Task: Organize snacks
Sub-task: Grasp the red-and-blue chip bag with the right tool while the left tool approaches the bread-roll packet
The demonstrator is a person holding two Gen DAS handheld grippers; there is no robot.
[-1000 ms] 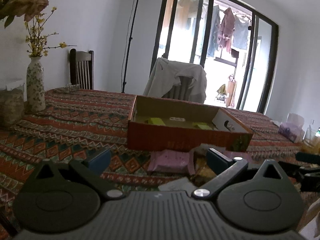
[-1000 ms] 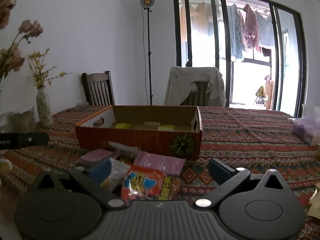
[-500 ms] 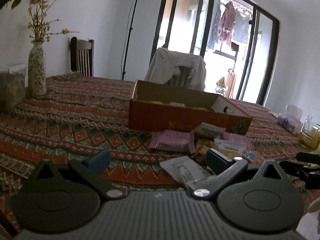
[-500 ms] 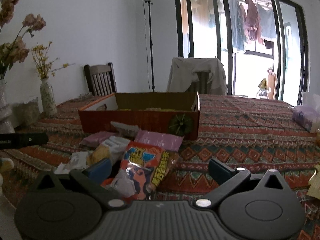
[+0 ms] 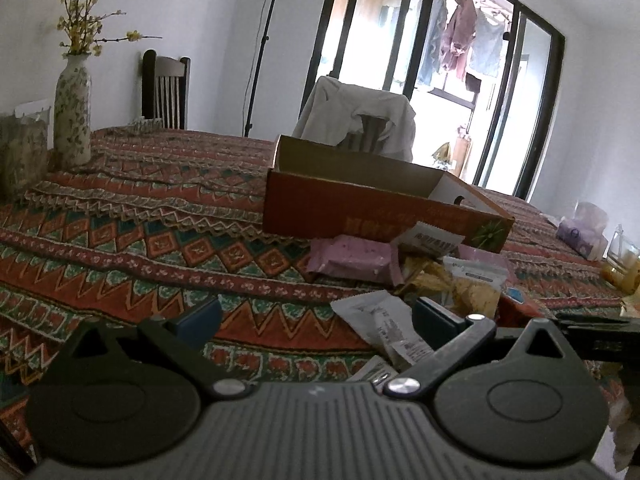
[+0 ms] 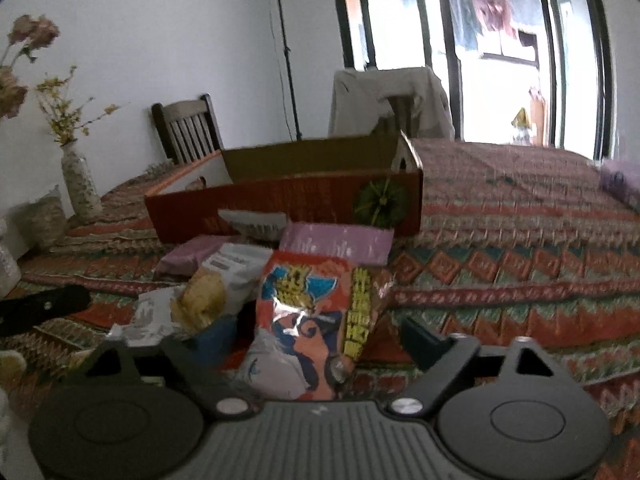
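Right gripper (image 6: 316,340) straddles the orange snack bag (image 6: 316,320), jaws closing, pads not pressing yet. Best to centre the bag, pinch low on its body, then lift toward the cardboard box (image 6: 288,196) at 12 o'clock. Left gripper (image 5: 316,316) is spread wide, empty, white packet (image 5: 384,320) near its right finger. Count: one box; two pink packs; at least six snacks loose, pile overlapping.
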